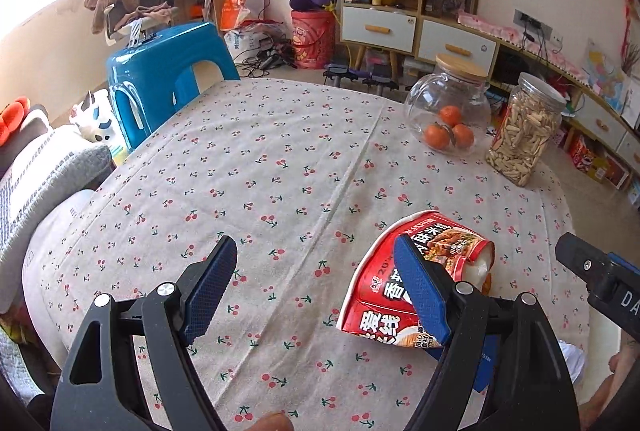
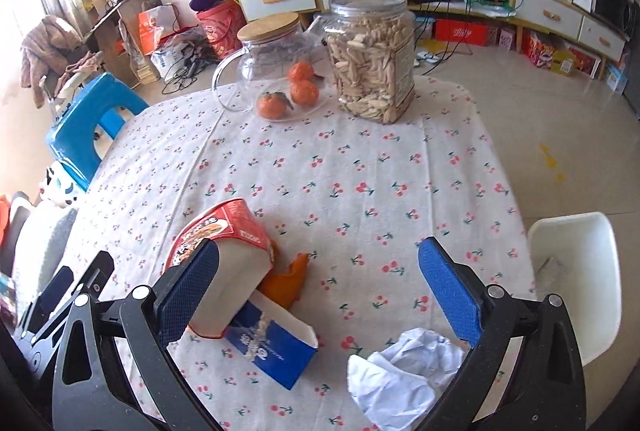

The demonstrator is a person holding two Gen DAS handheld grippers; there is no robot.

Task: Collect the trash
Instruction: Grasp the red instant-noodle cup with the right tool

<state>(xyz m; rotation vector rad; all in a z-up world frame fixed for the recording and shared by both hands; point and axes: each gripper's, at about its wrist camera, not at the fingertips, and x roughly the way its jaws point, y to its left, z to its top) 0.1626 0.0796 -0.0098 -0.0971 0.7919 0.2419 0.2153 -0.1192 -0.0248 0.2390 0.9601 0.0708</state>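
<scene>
Bare cherry-print tablecloth (image 1: 280,159) from centre out to 10 o'clock in the left view. Left gripper (image 1: 316,291) spread wide, holding nothing; right gripper (image 2: 320,295) likewise wide, empty. Red noodle cup (image 2: 224,231) tipped over at 9 o'clock in the right view, touching orange peel (image 2: 286,281) and blue carton (image 2: 272,347). Crumpled white paper (image 2: 400,371) at 5 o'clock. Glass jug (image 2: 276,71) and biscuit jar (image 2: 372,59) blocking 12 o'clock near the far edge.

Carton (image 2: 276,347) between cup (image 2: 228,263) and tissue (image 2: 400,371)
</scene>
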